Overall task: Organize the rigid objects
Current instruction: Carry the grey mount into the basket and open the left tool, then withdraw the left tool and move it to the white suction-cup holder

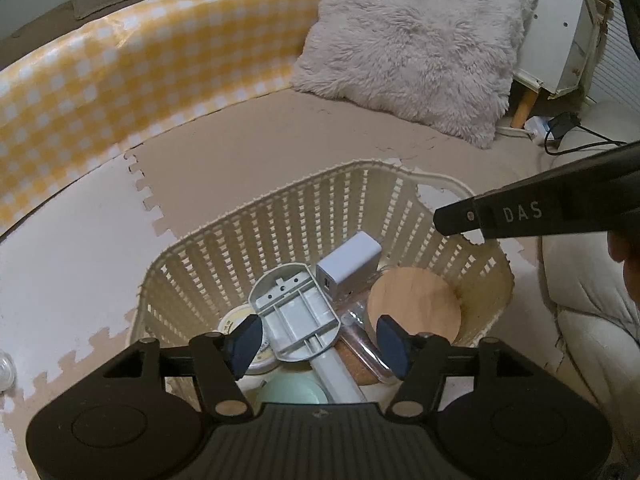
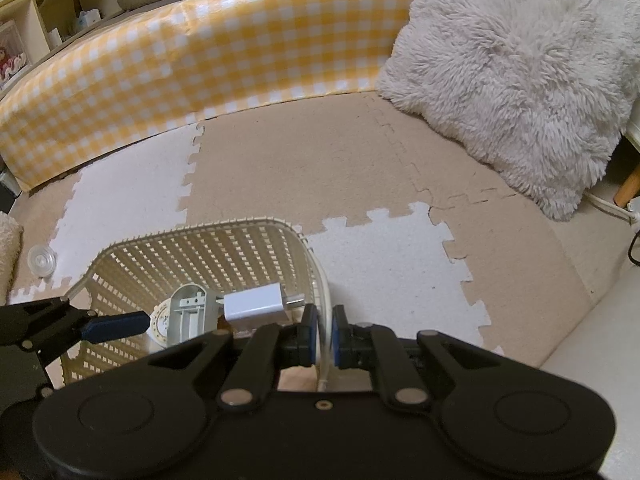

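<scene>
Left gripper (image 1: 320, 338) hangs over the basket (image 1: 256, 236) with its jaws spread, the blue pads (image 1: 246, 338) to either side of a grey plastic part (image 1: 296, 312) and not pressing on it. No earlier view is given, so only this spread stance can be told. Right gripper (image 2: 322, 336) has its jaws pressed together on the basket's rim (image 2: 324, 300), pinching the thin cream wall between the pads.

Inside the basket lie the grey part, a white charger (image 1: 348, 266) leaning at its far end, a round wooden lid (image 1: 414, 308) (it sits on a clear jar tipped toward the right wall), a yellow-edged reel (image 1: 236, 320) under the left pad, and a pale green dish (image 1: 292, 390) nearest the camera.

Foam mat (image 2: 320, 168) tiles in tan and white carry the basket. A checked yellow panel (image 2: 200, 52) stands behind, with a fluffy cushion (image 2: 512, 72) to its right. A small clear cap (image 2: 40, 258) lies on the mat, left of the basket.
</scene>
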A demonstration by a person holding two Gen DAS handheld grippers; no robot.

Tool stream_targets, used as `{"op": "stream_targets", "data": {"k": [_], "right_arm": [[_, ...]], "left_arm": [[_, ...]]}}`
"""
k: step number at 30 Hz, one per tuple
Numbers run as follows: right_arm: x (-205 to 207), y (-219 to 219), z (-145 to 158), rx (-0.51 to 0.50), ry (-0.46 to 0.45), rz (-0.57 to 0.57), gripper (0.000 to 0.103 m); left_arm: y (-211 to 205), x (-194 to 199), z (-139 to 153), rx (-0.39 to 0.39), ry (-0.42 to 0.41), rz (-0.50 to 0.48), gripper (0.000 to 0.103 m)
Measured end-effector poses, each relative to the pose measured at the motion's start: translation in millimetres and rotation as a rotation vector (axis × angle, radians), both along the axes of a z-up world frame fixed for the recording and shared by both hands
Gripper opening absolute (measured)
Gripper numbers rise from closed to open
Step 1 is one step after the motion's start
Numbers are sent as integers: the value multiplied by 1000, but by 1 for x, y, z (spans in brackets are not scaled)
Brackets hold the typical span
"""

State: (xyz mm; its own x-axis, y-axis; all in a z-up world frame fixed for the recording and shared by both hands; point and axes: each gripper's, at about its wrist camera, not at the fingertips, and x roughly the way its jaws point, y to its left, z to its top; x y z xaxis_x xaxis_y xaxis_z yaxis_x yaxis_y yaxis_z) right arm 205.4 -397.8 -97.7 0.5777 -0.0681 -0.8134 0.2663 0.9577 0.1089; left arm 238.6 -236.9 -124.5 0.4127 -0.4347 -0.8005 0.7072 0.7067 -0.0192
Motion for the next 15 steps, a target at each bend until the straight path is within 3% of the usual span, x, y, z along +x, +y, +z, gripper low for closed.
{"op": "stream_targets", "data": {"k": [6, 8, 9, 15], "right_arm": [[0, -1, 0, 4, 0, -1, 8], [0, -1, 0, 6, 0, -2, 8], [0, -1, 0, 7, 0, -3, 8], [0, -1, 0, 7, 1, -5, 8]], "left_arm": [[1, -2, 5, -10, 9, 3, 68], [1, -3, 9, -15, 6, 6, 87], [2, -4, 10, -15, -1, 10, 90], [7, -4, 20, -28, -7, 34, 91]]}}
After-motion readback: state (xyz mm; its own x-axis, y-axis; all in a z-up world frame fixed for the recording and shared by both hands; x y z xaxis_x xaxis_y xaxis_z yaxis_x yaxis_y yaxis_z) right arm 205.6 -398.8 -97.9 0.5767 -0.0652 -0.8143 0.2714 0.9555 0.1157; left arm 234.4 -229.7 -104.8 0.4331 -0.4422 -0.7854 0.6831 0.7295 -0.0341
